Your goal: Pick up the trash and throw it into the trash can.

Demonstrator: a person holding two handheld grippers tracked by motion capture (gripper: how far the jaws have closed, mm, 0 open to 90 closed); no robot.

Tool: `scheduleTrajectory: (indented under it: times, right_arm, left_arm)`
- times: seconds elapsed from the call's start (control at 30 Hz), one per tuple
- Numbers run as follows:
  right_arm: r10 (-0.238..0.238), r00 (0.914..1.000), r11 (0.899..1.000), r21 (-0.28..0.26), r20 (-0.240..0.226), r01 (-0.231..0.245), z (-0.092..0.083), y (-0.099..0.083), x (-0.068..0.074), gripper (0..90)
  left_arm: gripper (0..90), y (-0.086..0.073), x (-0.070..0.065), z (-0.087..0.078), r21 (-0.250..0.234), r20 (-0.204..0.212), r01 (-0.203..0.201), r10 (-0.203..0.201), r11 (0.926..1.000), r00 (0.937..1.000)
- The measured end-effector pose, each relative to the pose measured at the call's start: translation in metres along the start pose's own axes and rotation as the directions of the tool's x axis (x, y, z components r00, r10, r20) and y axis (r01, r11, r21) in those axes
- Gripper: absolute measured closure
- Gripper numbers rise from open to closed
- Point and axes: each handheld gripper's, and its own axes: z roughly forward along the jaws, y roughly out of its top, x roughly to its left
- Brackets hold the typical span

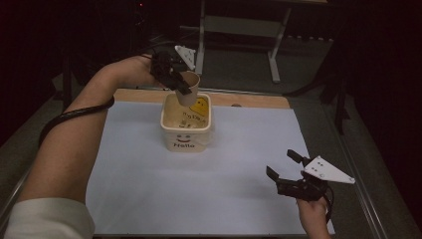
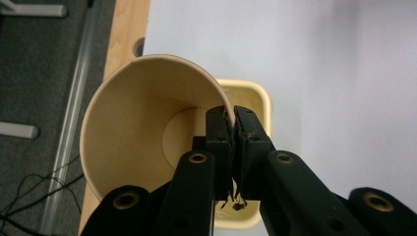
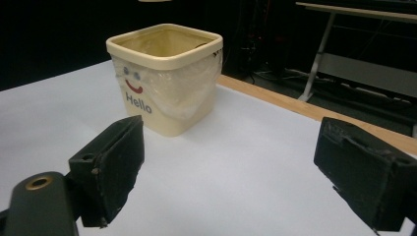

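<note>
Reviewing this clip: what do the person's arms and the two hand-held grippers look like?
Both hand-held grippers, left and right, are black with two jaws, brass-coloured pivot rivets and a grey three-cornered plate on top. A black cable trails over the left forearm, whose white sleeve is pushed up.

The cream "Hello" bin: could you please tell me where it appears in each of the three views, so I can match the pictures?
High view: the cream bin stands at upper centre on the white sheet, under the paper cup held by the left tongs.
Left gripper view: its rim peeks out behind the cup, centre-right.
Right gripper view: upper left, beyond the open right tongs.
Shared landmark: the table's wooden edge strip.
</note>
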Motion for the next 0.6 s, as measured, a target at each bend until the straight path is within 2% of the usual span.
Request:
scheduleTrajectory:
  times: [0.03, 0.07, 0.1, 0.13, 0.17, 0.37, 0.6]
  right_arm:
    - [0.001, 1.0, 1.0, 0.0, -0.001, -0.001, 0.0, 0.0, 0.0, 11.8]
    - [0.001, 1.0, 1.0, 0.0, 0.0, -0.001, 0.0, 0.0, 0.0, 11.7]
    - [0.002, 1.0, 1.0, -0.001, -0.001, -0.002, 0.0, 0.0, 0.0, 11.8]
    - [0.002, 1.0, 1.0, 0.0, -0.001, -0.002, 0.0, 0.0, 0.0, 11.8]
    - [0.0, 1.0, 1.0, 0.001, -0.001, 0.0, 0.001, 0.0, 0.0, 11.7]
    - [0.001, 1.0, 1.0, -0.001, -0.003, -0.001, 0.0, 0.0, 0.0, 11.8]
    - [0.0, 1.0, 1.0, -0.001, -0.007, 0.0, 0.001, 0.001, 0.001, 11.8]
  left_arm:
    - [87.0, 0.0, 0.001, 0.001, 0.008, 0.008, 0.007, -0.007, 0.9999, 0.9999]
    - [85.7, 0.0, 0.001, 0.003, 0.018, -0.013, 0.009, -0.009, 0.9998, 0.9999]
    - [75.6, 0.0, 0.0, 0.005, 0.033, -0.038, -0.003, 0.004, 0.9995, 0.9993]
    - [69.4, -0.001, 0.0, 0.006, 0.03, -0.019, 0.007, -0.006, 0.9995, 0.9998]
    - [66.8, -0.001, 0.0, 0.007, 0.02, -0.003, 0.036, -0.036, 0.9991, 0.9993]
    - [62.4, -0.003, -0.004, 0.002, -0.022, 0.038, 0.069, -0.068, 0.9974, 0.9969]
    - [60.5, -0.011, -0.015, -0.012, -0.037, 0.031, 0.084, -0.083, 0.9958, 0.9961]
